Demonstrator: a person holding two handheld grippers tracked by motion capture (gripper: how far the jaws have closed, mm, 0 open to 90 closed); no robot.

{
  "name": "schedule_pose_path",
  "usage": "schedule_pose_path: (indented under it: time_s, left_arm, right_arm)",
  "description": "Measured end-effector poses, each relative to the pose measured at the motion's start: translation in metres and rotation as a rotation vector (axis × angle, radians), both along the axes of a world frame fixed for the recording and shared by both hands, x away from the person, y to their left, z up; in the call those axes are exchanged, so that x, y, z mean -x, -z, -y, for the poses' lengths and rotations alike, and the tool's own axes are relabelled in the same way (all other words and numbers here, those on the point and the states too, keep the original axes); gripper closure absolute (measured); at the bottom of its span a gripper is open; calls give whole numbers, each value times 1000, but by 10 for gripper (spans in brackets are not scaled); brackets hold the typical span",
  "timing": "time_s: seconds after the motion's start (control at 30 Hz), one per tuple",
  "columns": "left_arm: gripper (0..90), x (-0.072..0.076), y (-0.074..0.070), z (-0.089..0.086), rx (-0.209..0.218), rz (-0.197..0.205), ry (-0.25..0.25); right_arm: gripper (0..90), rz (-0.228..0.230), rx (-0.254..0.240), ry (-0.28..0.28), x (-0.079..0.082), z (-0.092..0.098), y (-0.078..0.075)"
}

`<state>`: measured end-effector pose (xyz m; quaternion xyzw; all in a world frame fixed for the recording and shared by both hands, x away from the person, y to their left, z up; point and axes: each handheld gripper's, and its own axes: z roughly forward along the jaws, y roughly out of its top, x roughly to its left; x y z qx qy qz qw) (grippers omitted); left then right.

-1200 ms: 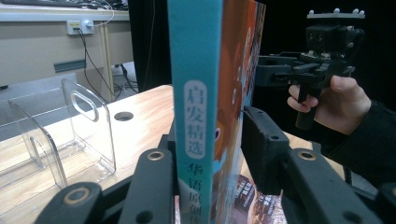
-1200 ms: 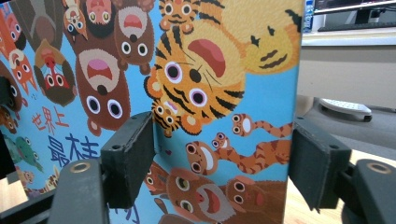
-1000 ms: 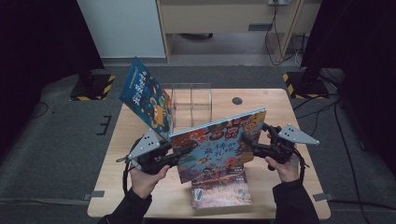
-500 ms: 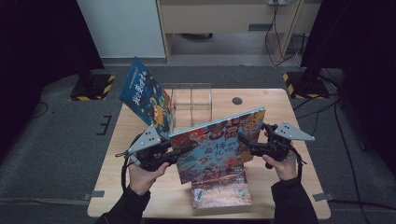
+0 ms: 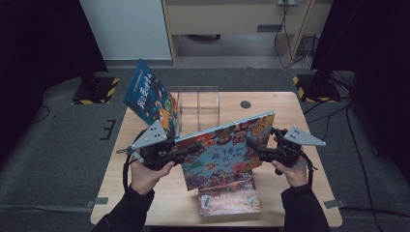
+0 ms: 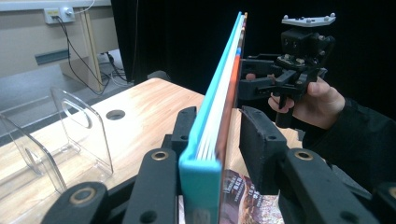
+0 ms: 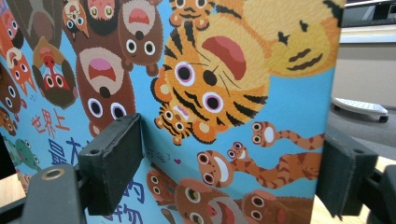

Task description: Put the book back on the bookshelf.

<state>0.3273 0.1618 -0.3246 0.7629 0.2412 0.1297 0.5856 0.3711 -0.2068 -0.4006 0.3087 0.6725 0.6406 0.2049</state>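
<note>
The large flat picture book with a blue cover full of cartoon animals (image 5: 225, 150) is held above the light wooden table (image 5: 290, 111), tilted, with its upper edge raised toward the far side. It is gripped at its left edge by the left gripper (image 5: 186, 151): in the left gripper view the light blue spine (image 6: 201, 177) sits between the two black jaws, which have just opened slightly and are pressed against both covers. The right gripper (image 5: 251, 144) is positioned at the book's right edge (its jaws are spread wide in the right gripper view, one pad (image 7: 112, 161) lying in front of the cover, the other beyond the book's edge, so nothing is clamped). Below the held book, a second book with a brownish cover (image 5: 228, 195) lies flat on the table. Behind the held book stands a clear acrylic divider rack (image 5: 198, 104), with a blue illustrated book (image 5: 151, 101) leaning at its left end.
</note>
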Motion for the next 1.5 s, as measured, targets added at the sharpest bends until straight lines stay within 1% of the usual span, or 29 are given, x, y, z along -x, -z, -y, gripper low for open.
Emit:
schedule_pose_path:
  time_s: [0.23,0.4,0.57,0.67,0.77,0.9,1.13,1.23,1.37,1.5]
  left_arm:
    - [668,-4,-3,2,-9,-10,8]
    - [698,-2,-6,3,-36,-15,3]
    - [726,-1,-6,3,-36,-21,2]
    - [733,0,-6,3,-34,-25,-2]
    - [732,1,-7,3,-41,-27,-7]
    - [726,-2,-9,2,-50,-44,-11]
    - [726,-5,-14,5,-89,-60,-2]
    - [727,-6,-17,8,-106,-53,-1]
    - [736,-9,-21,11,-125,-63,15]
    - [742,-10,-27,15,-174,-79,25]
  right_arm:
    - [187,0,5,0,-1,-1,0]
    - [179,0,2,-6,-3,-1,0]
    - [159,-2,-4,-14,-5,-4,0]
    - [143,-1,-4,-17,-7,-6,0]
    - [126,-2,-6,-19,-10,-8,0]
    - [107,-4,-4,-15,-12,-12,0]
    - [101,9,20,-11,-13,-13,1]
    - [100,14,24,-11,-12,-13,1]
    - [100,20,35,-11,-11,-13,1]
    - [100,21,38,-17,-10,-12,1]
